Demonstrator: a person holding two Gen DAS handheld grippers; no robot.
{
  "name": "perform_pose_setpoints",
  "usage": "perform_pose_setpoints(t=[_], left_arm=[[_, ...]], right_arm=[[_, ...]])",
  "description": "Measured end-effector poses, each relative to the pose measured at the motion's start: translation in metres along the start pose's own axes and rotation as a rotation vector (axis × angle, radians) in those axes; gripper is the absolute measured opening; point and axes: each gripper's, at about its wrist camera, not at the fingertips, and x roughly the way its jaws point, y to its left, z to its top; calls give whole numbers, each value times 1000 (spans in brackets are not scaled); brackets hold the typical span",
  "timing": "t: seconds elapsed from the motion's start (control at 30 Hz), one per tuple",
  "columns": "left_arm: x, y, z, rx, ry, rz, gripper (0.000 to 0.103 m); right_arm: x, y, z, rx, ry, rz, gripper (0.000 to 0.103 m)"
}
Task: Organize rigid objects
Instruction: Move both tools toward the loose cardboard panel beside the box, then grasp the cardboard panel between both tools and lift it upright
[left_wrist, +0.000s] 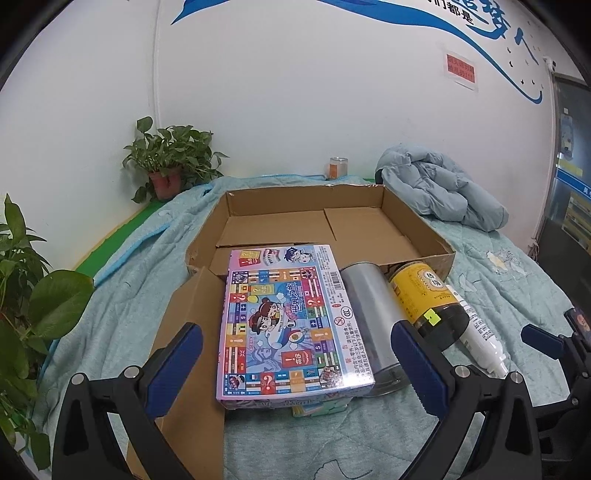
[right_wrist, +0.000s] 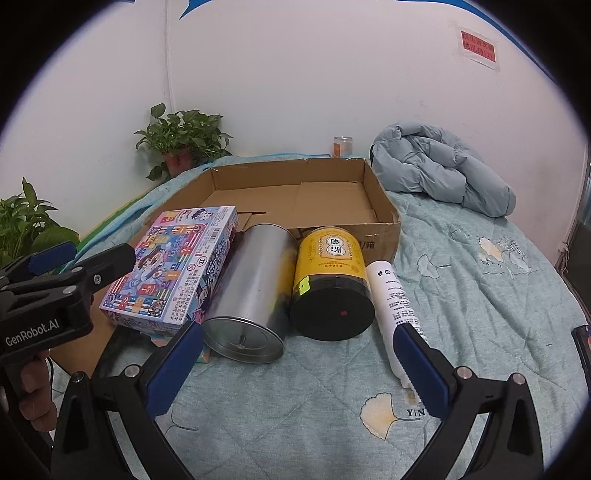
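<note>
A colourful board game box (left_wrist: 286, 325) (right_wrist: 173, 269) leans on the folded-down front flap of an open cardboard box (left_wrist: 314, 225) (right_wrist: 295, 195). To its right lie a silver metal can (left_wrist: 373, 325) (right_wrist: 251, 295), a yellow-labelled jar with a black lid (left_wrist: 424, 299) (right_wrist: 332, 280) and a white tube (left_wrist: 480, 332) (right_wrist: 397, 306). My left gripper (left_wrist: 295, 354) is open, its fingers either side of the game box's near end. My right gripper (right_wrist: 297, 360) is open and empty, just in front of the can and jar.
The objects lie on a light green quilted bedspread (right_wrist: 461, 295). A blue puffer jacket (left_wrist: 439, 188) is at the back right. Potted plants (left_wrist: 170, 158) (left_wrist: 26, 295) stand at the left. A small jar (left_wrist: 338, 168) stands by the wall.
</note>
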Motion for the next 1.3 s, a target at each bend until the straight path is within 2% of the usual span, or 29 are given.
perform_pose_setpoints(t=[0.3, 0.5, 0.83, 0.93, 1.1, 1.23, 1.3], left_arm=[[5, 2, 3, 4, 19, -14, 103], [9, 12, 2, -29, 40, -25, 103], [13, 65, -5, -121, 86, -35, 103], [17, 97, -10, -180, 143, -73, 103], [26, 157, -28, -277, 214, -69, 103], [39, 191, -47, -309, 281, -73, 103], [46, 201, -56, -329, 308, -99, 102]], right_arm=[[9, 8, -2, -39, 36, -4, 102], [13, 19, -2, -62, 48, -2, 102], [14, 52, -5, -117, 56, 28, 102], [14, 67, -7, -141, 58, 83, 102], [5, 105, -12, -234, 36, 246, 102], [9, 135, -14, -270, 79, 386, 102], [12, 146, -14, -273, 109, 438, 102]])
